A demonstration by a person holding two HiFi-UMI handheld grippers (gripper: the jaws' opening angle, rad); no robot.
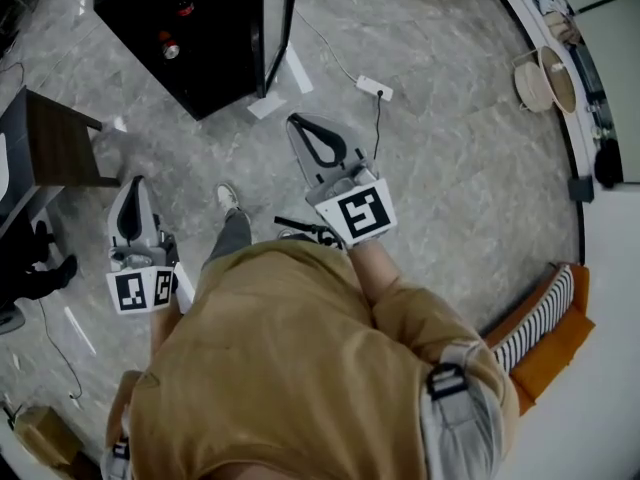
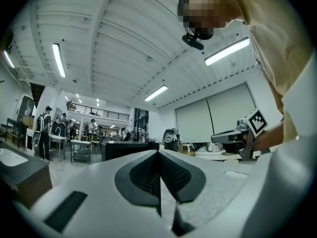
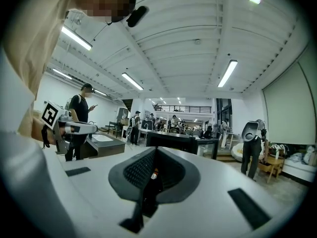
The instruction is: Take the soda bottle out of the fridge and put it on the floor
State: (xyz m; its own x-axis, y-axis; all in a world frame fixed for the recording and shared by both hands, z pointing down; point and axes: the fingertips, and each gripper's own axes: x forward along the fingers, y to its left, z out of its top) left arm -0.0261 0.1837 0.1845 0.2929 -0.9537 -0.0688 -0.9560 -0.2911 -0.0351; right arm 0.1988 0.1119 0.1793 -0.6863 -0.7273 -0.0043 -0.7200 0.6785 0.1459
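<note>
The black fridge (image 1: 200,38) stands on the grey floor at the top left of the head view with its door (image 1: 285,23) swung open. Two red-capped bottles (image 1: 168,46) show inside; which one is the soda bottle I cannot tell. My left gripper (image 1: 136,181) hangs low at the left, shut and empty, well short of the fridge. My right gripper (image 1: 298,121) reaches further forward, near the door's lower edge, also shut and empty. In the left gripper view the jaws (image 2: 158,153) meet in front of the distant fridge (image 2: 130,150). In the right gripper view the jaws (image 3: 155,151) point at it (image 3: 174,142).
A dark table (image 1: 50,148) stands at the left. A white power strip (image 1: 374,88) with its cable lies on the floor past my right gripper, and white sheets (image 1: 268,105) lie by the fridge. A round basket (image 1: 545,80) and a striped orange cushion (image 1: 550,318) are at the right.
</note>
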